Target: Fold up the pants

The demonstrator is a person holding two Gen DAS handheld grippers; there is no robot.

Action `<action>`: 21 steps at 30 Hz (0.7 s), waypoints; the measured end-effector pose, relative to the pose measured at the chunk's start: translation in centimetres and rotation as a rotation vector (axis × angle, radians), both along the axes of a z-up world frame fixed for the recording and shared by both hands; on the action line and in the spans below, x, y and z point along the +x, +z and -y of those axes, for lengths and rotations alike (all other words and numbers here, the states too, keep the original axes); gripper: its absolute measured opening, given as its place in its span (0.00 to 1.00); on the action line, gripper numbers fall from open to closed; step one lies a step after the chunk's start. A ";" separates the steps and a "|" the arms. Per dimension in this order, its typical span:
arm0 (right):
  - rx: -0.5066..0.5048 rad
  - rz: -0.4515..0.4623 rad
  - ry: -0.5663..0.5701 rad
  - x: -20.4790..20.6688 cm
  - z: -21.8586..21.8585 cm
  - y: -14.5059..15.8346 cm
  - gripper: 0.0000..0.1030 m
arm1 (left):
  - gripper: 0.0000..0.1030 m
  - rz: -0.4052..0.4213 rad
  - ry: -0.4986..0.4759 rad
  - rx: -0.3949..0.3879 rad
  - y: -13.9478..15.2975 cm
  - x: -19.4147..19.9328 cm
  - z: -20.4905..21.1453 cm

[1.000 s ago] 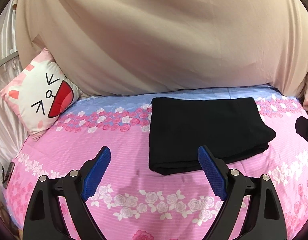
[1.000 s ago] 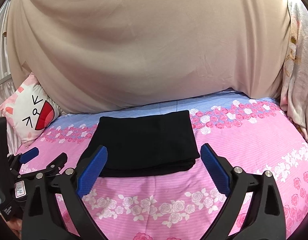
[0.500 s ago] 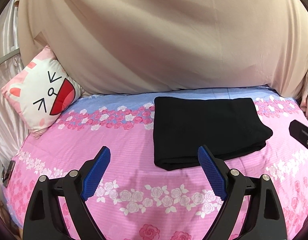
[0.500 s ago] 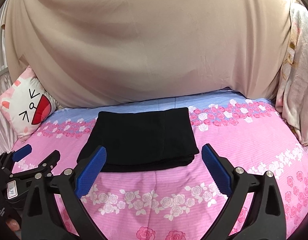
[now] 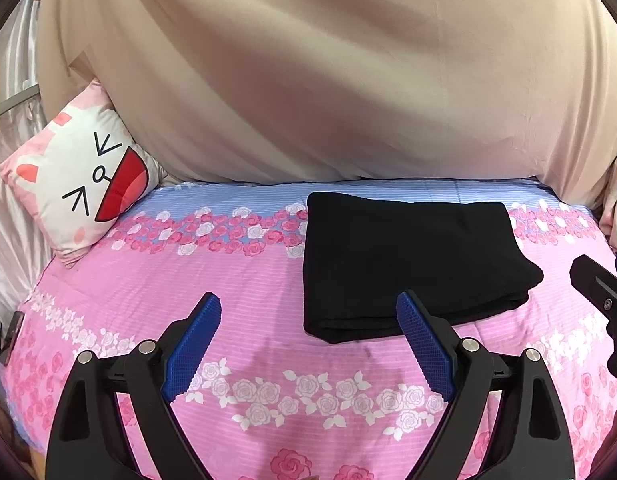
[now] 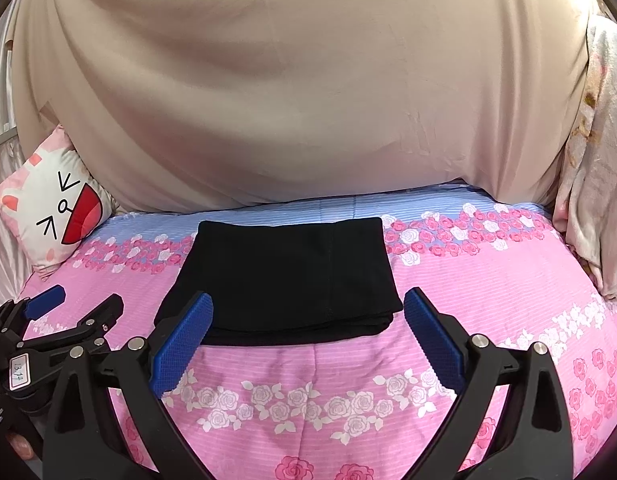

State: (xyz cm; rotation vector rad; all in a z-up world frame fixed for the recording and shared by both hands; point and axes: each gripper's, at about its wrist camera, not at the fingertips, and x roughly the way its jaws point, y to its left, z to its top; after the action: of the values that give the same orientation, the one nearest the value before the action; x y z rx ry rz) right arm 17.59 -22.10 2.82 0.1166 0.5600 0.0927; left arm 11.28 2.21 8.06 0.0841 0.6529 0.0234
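We find the black pants folded flat on the flowered bedspread, long side running left-right, ahead of both spread, empty grippers, the right gripper squarely facing them, the left gripper offset leftward.

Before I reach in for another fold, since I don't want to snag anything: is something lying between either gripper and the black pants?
Nothing visible. Only bare floral bedsheet lies between the open right gripper, the open left gripper and the folded pants.

Black pants on pink rose-patterned bedsheet.
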 end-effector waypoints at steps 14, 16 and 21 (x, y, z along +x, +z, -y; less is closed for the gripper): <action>0.002 -0.012 -0.006 0.2 0.2 -0.4 0.92 | 0.84 -0.002 0.003 0.012 -0.2 0.0 0.0; 0.000 -0.012 -0.007 0.1 0.2 -0.3 0.92 | 0.84 -0.002 0.003 0.013 -0.2 0.0 0.1; 0.000 -0.011 -0.009 0.0 0.2 -0.3 0.92 | 0.84 -0.001 -0.005 0.015 -0.1 -0.1 0.0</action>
State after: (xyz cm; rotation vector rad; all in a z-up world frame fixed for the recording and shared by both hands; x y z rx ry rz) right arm 17.61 -22.31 2.52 0.1199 0.5703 0.0835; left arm 11.23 2.22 7.92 0.1004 0.6539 0.0237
